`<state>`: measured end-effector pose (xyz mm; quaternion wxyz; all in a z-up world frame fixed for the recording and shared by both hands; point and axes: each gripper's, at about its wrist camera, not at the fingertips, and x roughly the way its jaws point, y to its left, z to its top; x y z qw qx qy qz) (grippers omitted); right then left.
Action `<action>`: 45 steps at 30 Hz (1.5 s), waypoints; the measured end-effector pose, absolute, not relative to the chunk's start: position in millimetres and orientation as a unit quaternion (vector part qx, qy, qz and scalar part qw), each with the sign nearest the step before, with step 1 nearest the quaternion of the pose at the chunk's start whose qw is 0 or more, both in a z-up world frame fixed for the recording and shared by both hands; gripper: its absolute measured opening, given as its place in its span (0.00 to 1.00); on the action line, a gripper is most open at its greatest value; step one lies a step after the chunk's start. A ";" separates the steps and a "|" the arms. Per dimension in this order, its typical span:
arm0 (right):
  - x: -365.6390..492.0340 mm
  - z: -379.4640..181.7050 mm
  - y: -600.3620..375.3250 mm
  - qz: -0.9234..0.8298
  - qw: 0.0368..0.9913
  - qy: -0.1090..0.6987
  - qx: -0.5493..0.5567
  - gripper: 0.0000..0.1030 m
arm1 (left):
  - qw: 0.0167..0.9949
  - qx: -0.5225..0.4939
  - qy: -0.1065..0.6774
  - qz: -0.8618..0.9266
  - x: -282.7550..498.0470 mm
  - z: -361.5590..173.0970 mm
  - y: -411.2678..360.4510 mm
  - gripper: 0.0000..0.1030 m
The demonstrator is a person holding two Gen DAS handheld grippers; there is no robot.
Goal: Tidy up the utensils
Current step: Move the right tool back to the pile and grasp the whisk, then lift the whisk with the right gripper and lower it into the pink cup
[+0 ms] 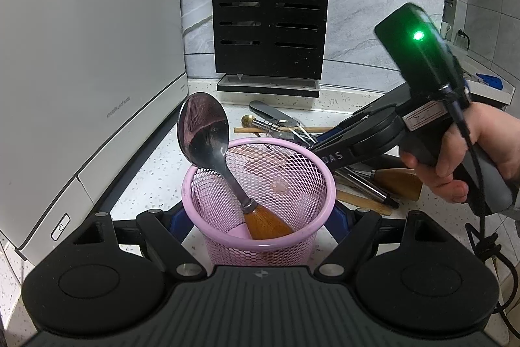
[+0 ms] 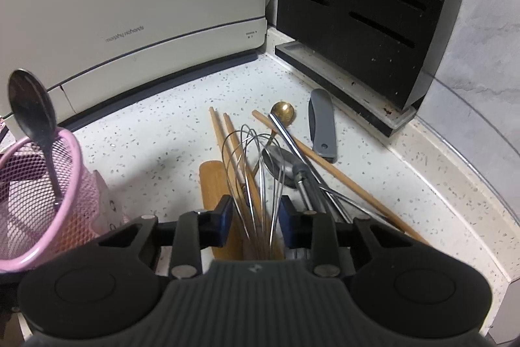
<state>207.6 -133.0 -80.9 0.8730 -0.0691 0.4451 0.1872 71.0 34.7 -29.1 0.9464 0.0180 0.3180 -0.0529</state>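
L tool (image 1: 258,218) clamps pink mesh cup (image 1: 260,184) from both sides, pads on its walls; cup upright on speckled table (image 1: 146,171). Ladle w/ wood handle (image 1: 208,148) stands tilted inside cup, bowl up. R tool (image 2: 256,217) is over utensil pile, jaws partly spread w/ whisk (image 2: 256,171) wires between pads; can't tell if pads press them. Pile near knife block (image 2: 364,5): chopsticks (image 2: 328,161), wood spatula (image 2: 214,184), gold spoon (image 2: 283,112), gray folding knife (image 2: 322,123).
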 end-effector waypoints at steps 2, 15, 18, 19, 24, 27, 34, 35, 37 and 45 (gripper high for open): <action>205.0 -76.1 -135.0 0.186 0.876 0.440 -0.068 0.27 | 0.946 0.018 0.318 -0.053 71.0 -29.2 34.4 0.90; 178.6 -34.2 -154.1 0.202 0.895 0.395 -0.038 0.22 | 0.946 0.018 0.318 -0.054 71.0 -29.3 35.2 0.90; 171.8 -19.3 -159.7 0.205 0.903 0.376 -0.017 0.22 | 0.946 0.018 0.318 -0.054 71.0 -29.4 35.4 0.90; 169.7 -13.6 -161.7 0.206 0.907 0.367 -0.010 0.22 | 0.946 0.018 0.318 -0.054 71.0 -29.3 35.4 0.90; 154.0 13.5 -170.2 0.210 0.928 0.306 0.028 0.21 | 0.946 0.018 0.318 -0.054 71.4 -29.3 35.7 0.90; 148.2 24.6 -174.9 0.216 0.935 0.274 0.061 0.21 | 0.946 0.017 0.318 -0.054 72.1 -29.4 35.6 0.90; 129.9 42.2 -178.9 0.239 0.947 0.173 0.128 0.21 | 0.946 0.018 0.318 -0.056 72.6 -29.2 34.3 0.90; 126.5 45.0 -177.6 0.246 0.946 0.162 0.137 0.21 | 0.946 0.017 0.318 -0.055 72.4 -29.1 34.2 0.90; 124.4 45.2 -176.0 0.269 0.939 0.147 0.156 0.21 | 0.946 0.017 0.319 -0.056 72.6 -29.2 34.2 0.90; 132.6 23.6 -144.9 0.314 0.924 0.183 0.119 0.21 | 0.946 0.018 0.319 -0.057 73.0 -29.2 32.8 0.90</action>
